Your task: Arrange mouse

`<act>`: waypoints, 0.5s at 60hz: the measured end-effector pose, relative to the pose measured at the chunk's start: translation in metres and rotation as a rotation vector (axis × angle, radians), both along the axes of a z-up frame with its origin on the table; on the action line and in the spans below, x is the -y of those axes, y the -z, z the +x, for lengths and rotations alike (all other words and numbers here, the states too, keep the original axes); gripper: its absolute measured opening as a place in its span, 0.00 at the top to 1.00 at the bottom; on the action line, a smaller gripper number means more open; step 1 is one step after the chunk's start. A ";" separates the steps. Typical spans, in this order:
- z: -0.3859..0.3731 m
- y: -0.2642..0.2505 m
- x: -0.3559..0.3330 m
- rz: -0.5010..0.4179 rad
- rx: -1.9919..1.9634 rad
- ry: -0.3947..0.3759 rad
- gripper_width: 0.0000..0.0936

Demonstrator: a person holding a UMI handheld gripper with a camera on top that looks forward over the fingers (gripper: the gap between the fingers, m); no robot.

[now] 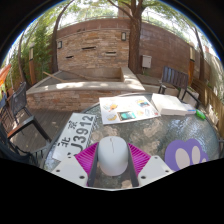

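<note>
- A low red-brick planter wall [85, 92] and a taller brick building [95, 48] with a tree trunk [134, 35] fill the courtyard beyond the work area.
- A round, mottled grey-green stone desk [165, 135] carries the scene's objects.
- A purple mouse mat with a white paw-like print [186, 153] lies to the right of the fingers, apart from them.
- A white licence plate with dark lettering [74, 133] lies on the desk just left of and ahead of the fingers.
- A printed paper sheet with coloured pictures [128, 108] rests farther out, beyond the fingers.
- The hand-held gripper [112, 172] appears clamped on a white, rounded plastic mouse [111, 155], its magenta pads [86, 156] pressing both flanks.
- Judged risk: the smooth, domed shell could slip from the pads on the way to the mat, or land half off its edge, if the grip loosens or the release comes early.
</note>
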State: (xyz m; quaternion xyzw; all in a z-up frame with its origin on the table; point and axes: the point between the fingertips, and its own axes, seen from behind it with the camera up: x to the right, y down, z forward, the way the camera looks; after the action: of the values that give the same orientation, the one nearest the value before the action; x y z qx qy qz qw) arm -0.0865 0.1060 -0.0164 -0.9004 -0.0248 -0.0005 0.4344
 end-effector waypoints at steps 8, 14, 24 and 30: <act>-0.002 -0.001 0.000 0.000 0.025 -0.024 0.58; -0.007 -0.016 -0.001 0.016 -0.003 -0.044 0.62; -0.005 -0.139 -0.004 0.204 -0.092 -0.072 0.61; 0.023 -0.242 0.004 0.362 -0.166 -0.059 0.61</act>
State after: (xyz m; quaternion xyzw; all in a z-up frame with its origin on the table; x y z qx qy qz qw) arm -0.0638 0.1016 0.2255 -0.8035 -0.0150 0.0823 0.5893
